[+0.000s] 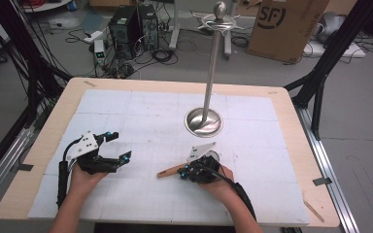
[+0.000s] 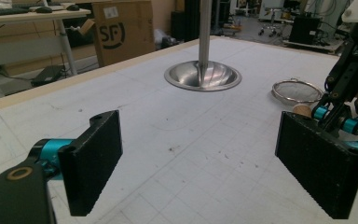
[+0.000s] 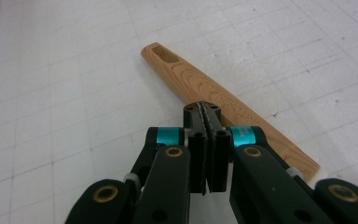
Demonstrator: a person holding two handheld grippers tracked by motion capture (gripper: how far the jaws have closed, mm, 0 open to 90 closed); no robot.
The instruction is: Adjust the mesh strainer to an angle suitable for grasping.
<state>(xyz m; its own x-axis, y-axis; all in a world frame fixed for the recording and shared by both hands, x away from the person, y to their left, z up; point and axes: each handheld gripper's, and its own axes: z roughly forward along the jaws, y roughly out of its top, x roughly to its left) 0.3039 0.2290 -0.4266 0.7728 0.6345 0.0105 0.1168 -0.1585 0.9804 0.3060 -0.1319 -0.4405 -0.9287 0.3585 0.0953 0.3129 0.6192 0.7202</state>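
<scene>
A small mesh strainer (image 2: pixel 296 91) with a light wooden handle (image 1: pixel 170 171) lies on the white mat, bowl toward the stand. My right gripper (image 1: pixel 187 171) sits low over the handle's middle, hiding part of the bowl in the high view. In the right gripper view its jaws are pressed together with nothing between them (image 3: pixel 207 109), and the handle (image 3: pixel 191 79) runs beneath and beyond them, its hanging slot at the far end. My left gripper (image 1: pixel 118 146) rests at the mat's left. It stands wide open (image 2: pixel 198 122) over bare mat, facing the stand and the right gripper (image 2: pixel 349 93).
A steel stand with a round dished base (image 1: pixel 203 121) and a tall pole topped by hooks (image 1: pixel 219 19) rises at the mat's centre back. The white gridded mat (image 1: pixel 141 111) covers a wooden table (image 1: pixel 53 121). Cardboard boxes, computers and cables lie on the floor beyond.
</scene>
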